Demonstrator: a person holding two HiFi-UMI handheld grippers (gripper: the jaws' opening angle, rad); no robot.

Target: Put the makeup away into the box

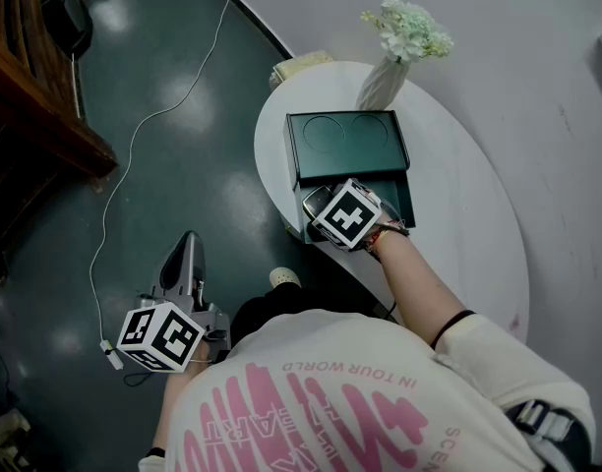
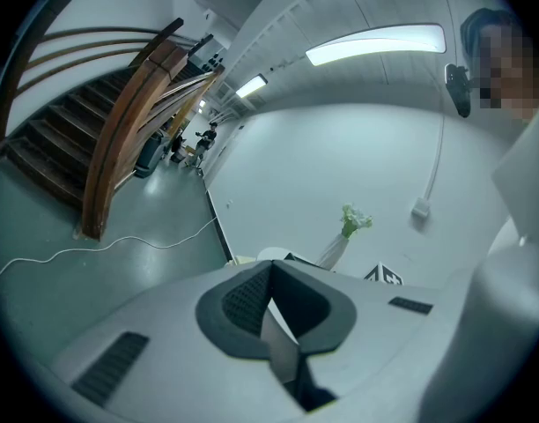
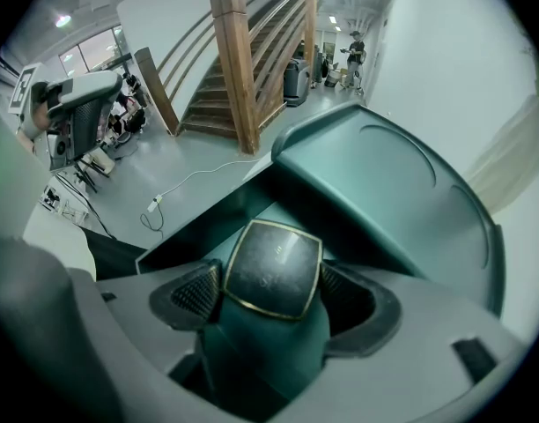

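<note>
Right tongs [image 3: 269, 291] grip a dark gold-edged compact [image 3: 274, 263] at the green box [image 3: 388, 179]; left tongs [image 2: 269, 302] closed, empty

The dark green rectangular box [image 1: 346, 141], its lid stamped with two circle outlines, is standing out against the white oval tabletop [image 1: 468, 234]. The square dark-grey makeup compact [image 3: 271, 269] is showing a thin gold rim between the black ribbed pads [image 3: 197, 294] of the grey right claw [image 3: 271, 293]. The left claw [image 1: 188, 244] is displaying black-and-white square markers on its cube. The white ribbed vase [image 1: 380, 85] is carrying pale green flowers [image 1: 409, 28].
</note>
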